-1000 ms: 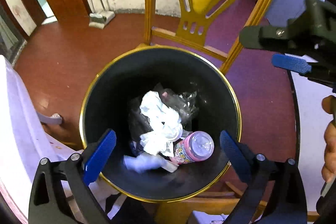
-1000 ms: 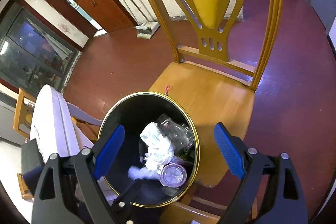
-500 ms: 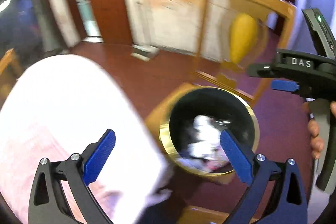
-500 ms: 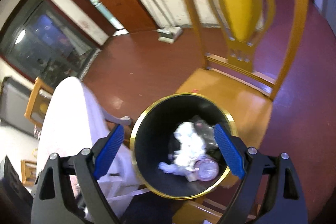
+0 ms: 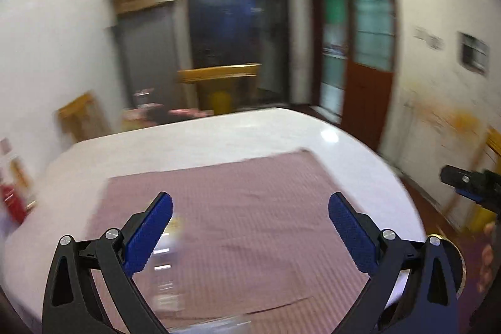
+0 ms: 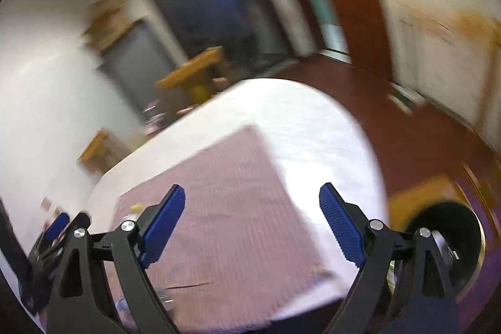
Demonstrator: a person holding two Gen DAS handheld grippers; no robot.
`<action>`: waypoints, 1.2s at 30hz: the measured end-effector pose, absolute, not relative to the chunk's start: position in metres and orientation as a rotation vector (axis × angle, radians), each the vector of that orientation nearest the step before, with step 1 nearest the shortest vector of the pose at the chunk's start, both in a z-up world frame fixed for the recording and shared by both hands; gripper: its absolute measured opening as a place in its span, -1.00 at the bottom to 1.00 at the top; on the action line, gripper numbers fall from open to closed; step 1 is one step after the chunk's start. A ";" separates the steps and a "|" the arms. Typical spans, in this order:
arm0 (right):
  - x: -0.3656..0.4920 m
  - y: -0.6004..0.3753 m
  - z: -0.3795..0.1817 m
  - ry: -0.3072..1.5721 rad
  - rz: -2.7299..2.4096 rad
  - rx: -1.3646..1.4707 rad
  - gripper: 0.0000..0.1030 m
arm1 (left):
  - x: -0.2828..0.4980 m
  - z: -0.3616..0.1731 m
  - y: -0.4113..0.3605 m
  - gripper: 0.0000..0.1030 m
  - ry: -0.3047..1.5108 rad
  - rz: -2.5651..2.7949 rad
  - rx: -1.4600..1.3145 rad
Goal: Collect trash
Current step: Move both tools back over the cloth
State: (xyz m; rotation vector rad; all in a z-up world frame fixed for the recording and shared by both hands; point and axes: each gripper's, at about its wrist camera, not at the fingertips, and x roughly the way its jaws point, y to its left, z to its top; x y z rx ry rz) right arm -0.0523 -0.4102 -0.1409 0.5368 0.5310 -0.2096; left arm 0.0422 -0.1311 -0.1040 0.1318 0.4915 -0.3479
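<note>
My left gripper (image 5: 250, 235) is open and empty above a pink striped mat (image 5: 238, 208) on the white table (image 5: 219, 130). A blurred clear item (image 5: 166, 268) lies on the mat by the left finger. My right gripper (image 6: 252, 224) is open and empty over the same mat (image 6: 225, 208); it also shows at the right edge of the left wrist view (image 5: 472, 187). The black trash bin with a gold rim (image 6: 460, 243) stands low at the right, behind the right finger; only its rim (image 5: 455, 259) shows in the left wrist view. Both views are motion-blurred.
A red object (image 5: 12, 202) stands at the table's left edge. Wooden chairs (image 5: 222, 83) stand beyond the table. A yellow chair seat (image 6: 416, 199) is next to the bin. A brown door (image 5: 366, 61) and red floor (image 6: 407, 130) are to the right.
Both grippers have swung up and left, away from the bin with its trash, to face the table and mat. Both stay open and empty.
</note>
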 end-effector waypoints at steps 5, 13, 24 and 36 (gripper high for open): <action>-0.019 -0.350 -0.110 0.500 -0.021 0.434 0.70 | 0.039 -0.082 -0.069 0.89 0.465 -0.241 0.042; 0.013 -0.292 -0.104 0.518 0.134 0.341 0.71 | 0.022 -0.064 -0.028 0.89 0.418 -0.182 0.008; 0.030 -0.260 -0.099 0.557 0.147 0.288 0.71 | 0.023 -0.060 -0.008 0.89 0.400 -0.188 -0.047; 0.035 -0.174 -0.130 0.664 0.482 -0.367 0.71 | 0.034 -0.064 0.010 0.89 0.395 -0.113 0.011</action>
